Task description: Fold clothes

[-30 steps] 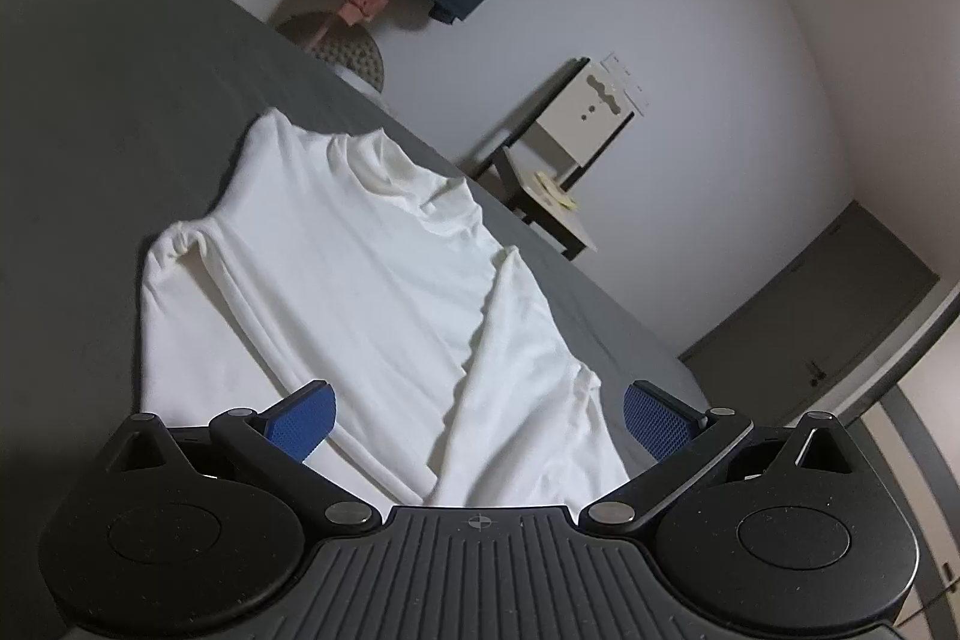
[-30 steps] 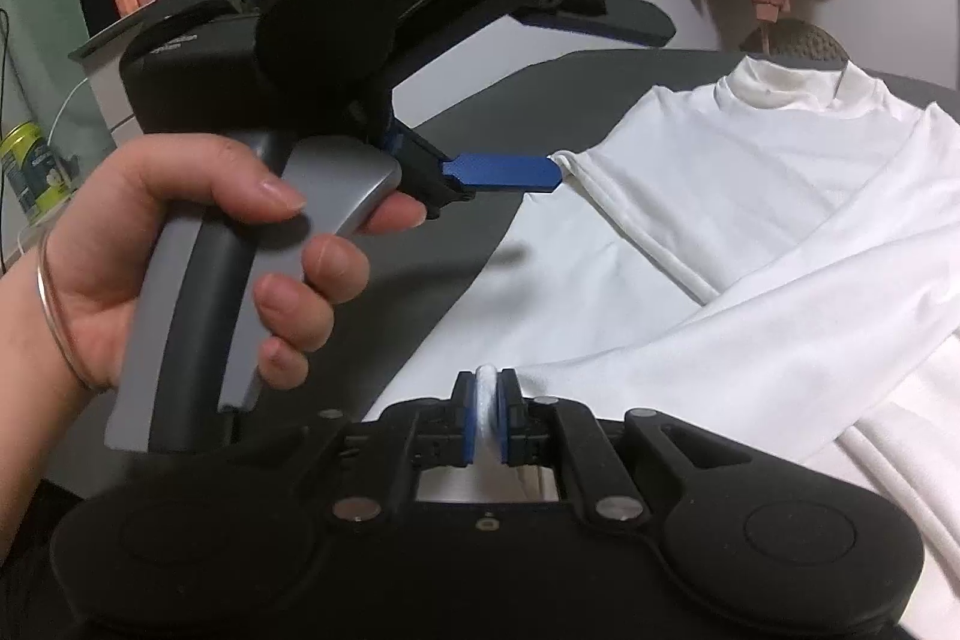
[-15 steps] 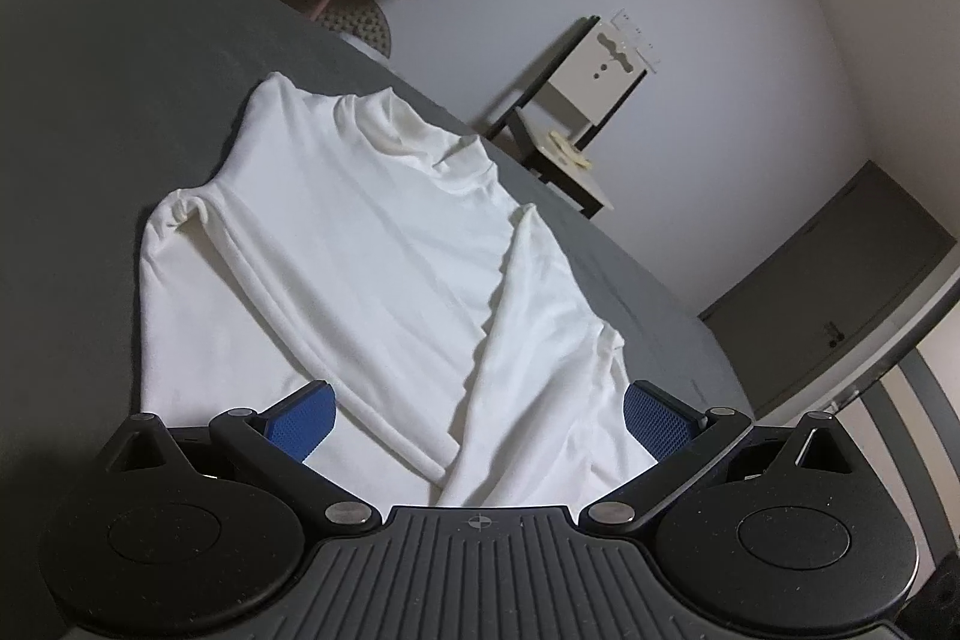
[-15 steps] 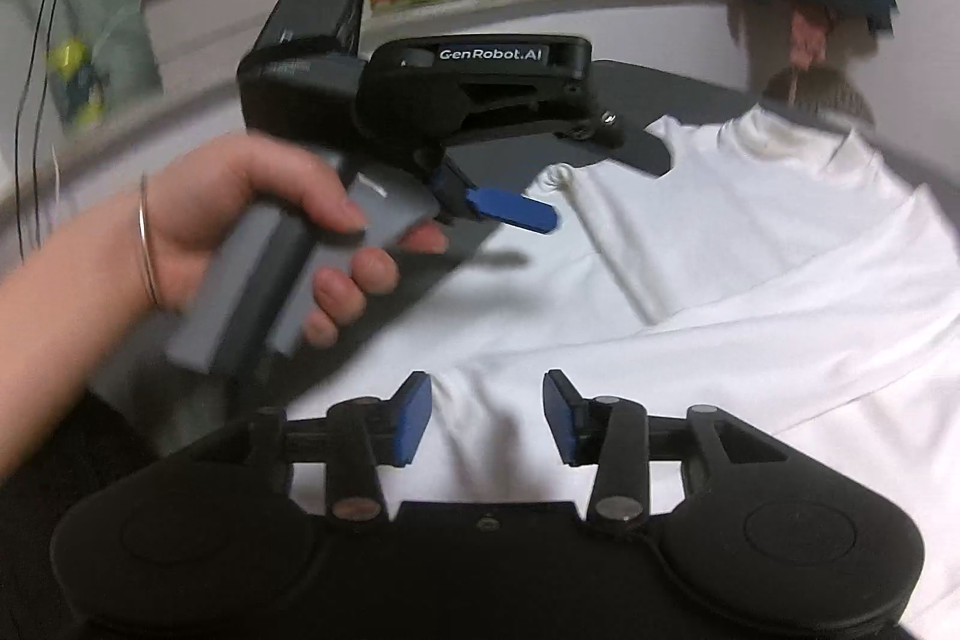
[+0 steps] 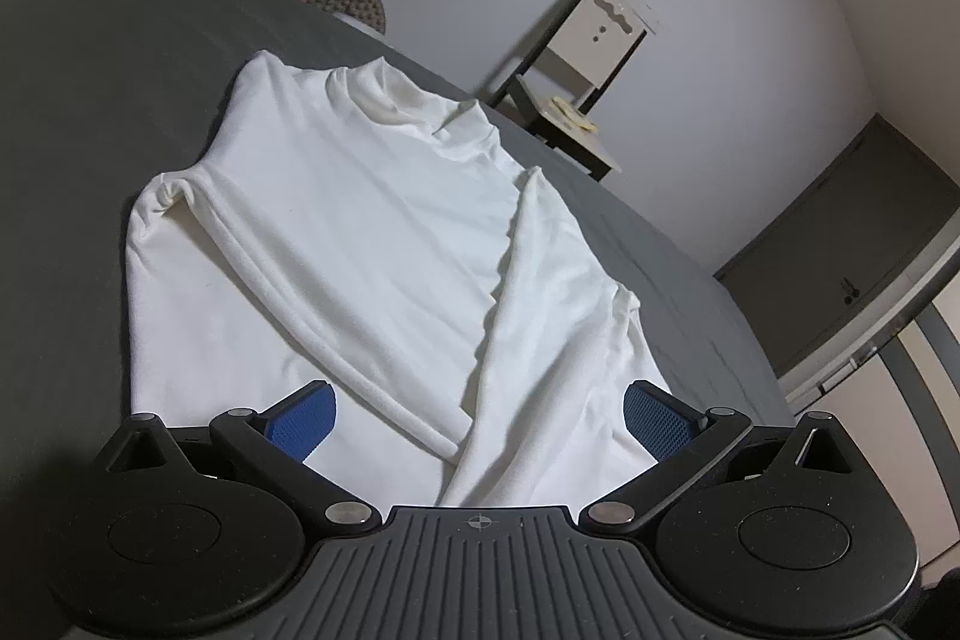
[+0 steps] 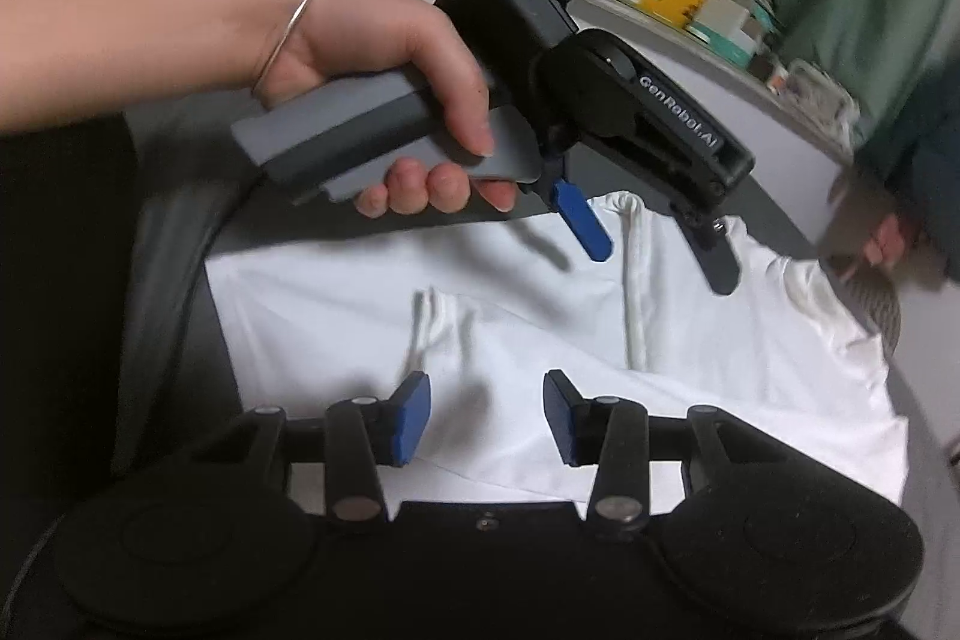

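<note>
White top lies on the bed, sleeves folded in; left gripper and right gripper gape wide, empty; next, probably pinch the hem for the lengthwise fold

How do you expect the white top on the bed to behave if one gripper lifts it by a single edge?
The white top will probably drape limply: it already lies in soft ripples along its folded-in sleeve. It looks thin and light, so it should lift easily. The crossed sleeves are likely to slide open, since nothing pins them and both the left gripper and right gripper are open.
</note>
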The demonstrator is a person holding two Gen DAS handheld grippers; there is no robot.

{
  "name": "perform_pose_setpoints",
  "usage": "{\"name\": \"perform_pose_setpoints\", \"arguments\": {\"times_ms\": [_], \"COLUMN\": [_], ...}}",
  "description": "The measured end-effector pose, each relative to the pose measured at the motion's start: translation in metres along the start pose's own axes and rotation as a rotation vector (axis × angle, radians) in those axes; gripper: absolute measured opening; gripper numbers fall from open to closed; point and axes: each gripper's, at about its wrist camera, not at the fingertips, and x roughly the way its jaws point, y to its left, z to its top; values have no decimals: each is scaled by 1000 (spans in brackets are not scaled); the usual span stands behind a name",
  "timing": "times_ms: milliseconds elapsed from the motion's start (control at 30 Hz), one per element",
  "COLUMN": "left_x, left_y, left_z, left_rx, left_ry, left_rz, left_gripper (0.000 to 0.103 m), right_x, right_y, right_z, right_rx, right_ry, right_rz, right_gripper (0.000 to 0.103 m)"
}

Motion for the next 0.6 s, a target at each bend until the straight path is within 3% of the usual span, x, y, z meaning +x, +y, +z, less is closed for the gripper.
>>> {"name": "perform_pose_setpoints", "arguments": {"times_ms": [300, 500, 600], "left_x": [2, 6, 9], "left_y": [8, 6, 4], "left_z": [-2, -2, -3], "left_rx": [-32, -21, -13], "left_ry": [30, 44, 56], "left_rz": [25, 22, 22], "left_gripper": [102, 102, 102], "right_x": [13, 17, 25], "right_y": [13, 32, 36], "right_z": [-20, -21, -19], "right_rx": [-179, -358, -372], "right_ry": [47, 9, 0], "right_rz": [-49, 25, 54], "right_gripper": [40, 40, 35]}}
